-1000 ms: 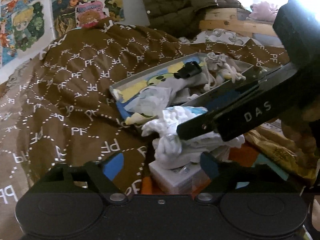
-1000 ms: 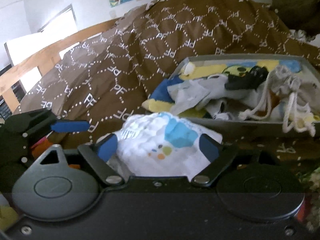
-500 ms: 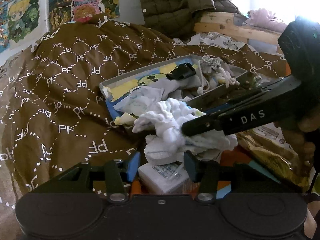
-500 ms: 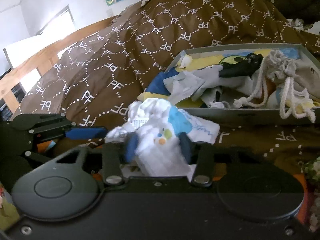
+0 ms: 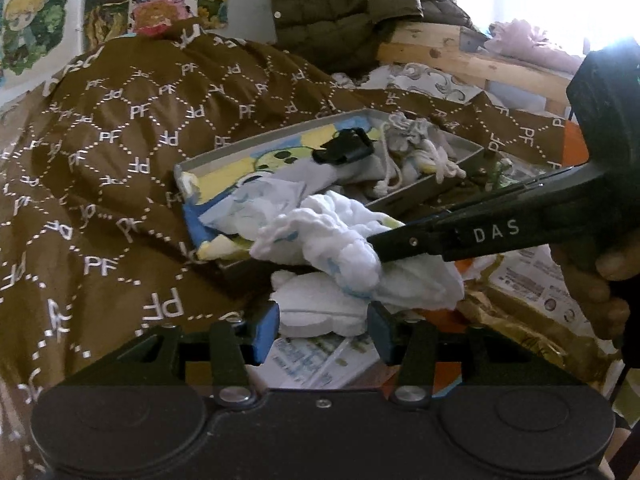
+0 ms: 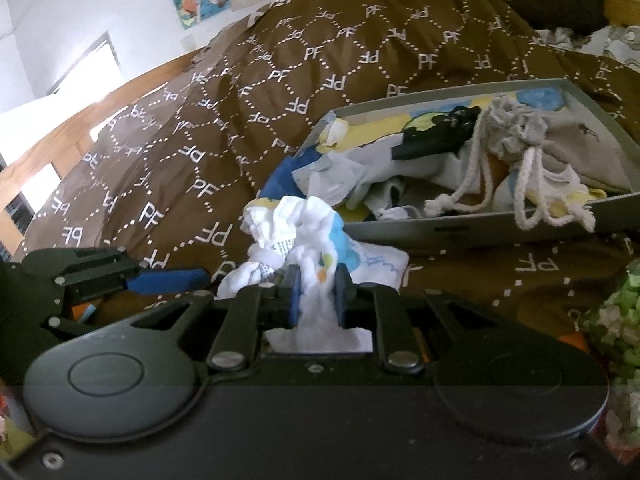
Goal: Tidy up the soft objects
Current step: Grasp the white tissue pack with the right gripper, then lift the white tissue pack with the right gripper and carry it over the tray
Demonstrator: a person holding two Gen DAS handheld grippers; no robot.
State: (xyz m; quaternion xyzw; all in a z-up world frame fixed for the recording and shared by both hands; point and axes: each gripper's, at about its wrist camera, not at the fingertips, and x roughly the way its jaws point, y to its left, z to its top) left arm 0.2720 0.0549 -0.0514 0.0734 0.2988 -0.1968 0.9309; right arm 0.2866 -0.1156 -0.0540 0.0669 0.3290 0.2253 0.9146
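A crumpled white cloth [image 5: 320, 236] with blue and orange prints is pinched in my right gripper [image 6: 316, 296], which is shut on it; the cloth [image 6: 304, 232] bunches up above the jaws. It hangs just in front of a grey tray [image 5: 404, 196] on the brown bed cover. The tray [image 6: 480, 232] holds soft items: a grey drawstring bag [image 6: 520, 136], a black pouch [image 6: 436, 132] and pale fabrics. My left gripper [image 5: 322, 330] is open and empty, just below the cloth. It also shows at the left of the right wrist view [image 6: 168, 280].
A brown quilt [image 5: 100, 184] with white "PF" marks covers the bed. A white printed packet [image 5: 316, 356] lies under the cloth. A dark puffer jacket [image 5: 340, 4] and a wooden rail [image 5: 460, 56] are behind the tray. Posters [image 5: 100, 0] hang on the wall.
My right gripper closed on the white cloth and lifted it toward the tray, bunching it up. My left gripper narrowed its opening and stays below the cloth.
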